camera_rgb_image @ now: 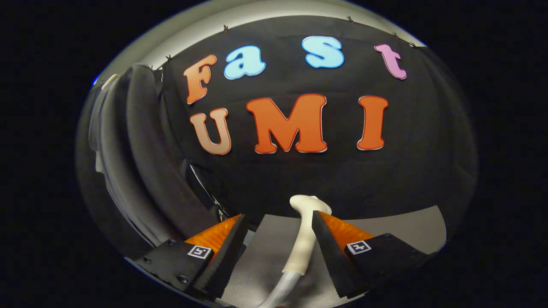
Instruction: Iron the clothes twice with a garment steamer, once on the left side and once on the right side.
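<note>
The garment steamer (303, 239) is a cream-white wand with a rounded head and a pale hose running back under the view. It lies on the grey table (274, 244) between my fingers, its head reaching just past the tips. My gripper (278, 216) is open: the right finger (330, 256) lies against the wand, while the left finger (227, 256) stands a clear gap away from it. A dark garment (141, 162) hangs in long folds to the left of the fingers and beyond them.
The black cloth wall (385, 179) rises right behind the table's far edge. A pale hanger end (109, 81) shows at the top of the garment. Bare grey tabletop (398, 224) extends to the right of the right finger.
</note>
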The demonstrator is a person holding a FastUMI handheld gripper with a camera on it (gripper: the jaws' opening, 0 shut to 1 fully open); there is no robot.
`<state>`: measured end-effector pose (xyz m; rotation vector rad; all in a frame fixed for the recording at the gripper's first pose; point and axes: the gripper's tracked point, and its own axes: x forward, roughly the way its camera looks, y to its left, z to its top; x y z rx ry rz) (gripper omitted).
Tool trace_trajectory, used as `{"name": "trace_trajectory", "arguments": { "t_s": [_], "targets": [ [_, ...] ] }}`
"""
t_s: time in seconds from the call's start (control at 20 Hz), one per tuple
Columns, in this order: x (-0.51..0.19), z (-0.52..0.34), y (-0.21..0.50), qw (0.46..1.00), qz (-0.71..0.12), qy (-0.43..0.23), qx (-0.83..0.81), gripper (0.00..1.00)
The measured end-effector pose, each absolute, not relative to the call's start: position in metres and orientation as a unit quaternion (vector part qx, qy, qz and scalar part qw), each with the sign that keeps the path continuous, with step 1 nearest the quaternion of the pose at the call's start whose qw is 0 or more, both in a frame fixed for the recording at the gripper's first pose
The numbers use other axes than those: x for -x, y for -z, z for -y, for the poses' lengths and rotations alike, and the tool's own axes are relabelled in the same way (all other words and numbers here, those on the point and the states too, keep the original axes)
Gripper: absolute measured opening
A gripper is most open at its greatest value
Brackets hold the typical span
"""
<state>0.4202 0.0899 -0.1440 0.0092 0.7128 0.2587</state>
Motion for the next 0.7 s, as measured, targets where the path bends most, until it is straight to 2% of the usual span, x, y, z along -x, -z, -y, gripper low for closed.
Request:
{"name": "trace_trajectory", "arguments": {
  "t_s": [0.15,0.35,0.7],
  "targets": [
    [-0.455,-0.070,0.157,0.935,-0.342,-0.090,0.009,0.98],
    [-0.462,-0.041,0.209,0.902,-0.427,-0.062,0.005,0.99],
    [-0.456,-0.064,0.246,0.873,-0.479,-0.088,-0.012,0.96]
  ]
}}
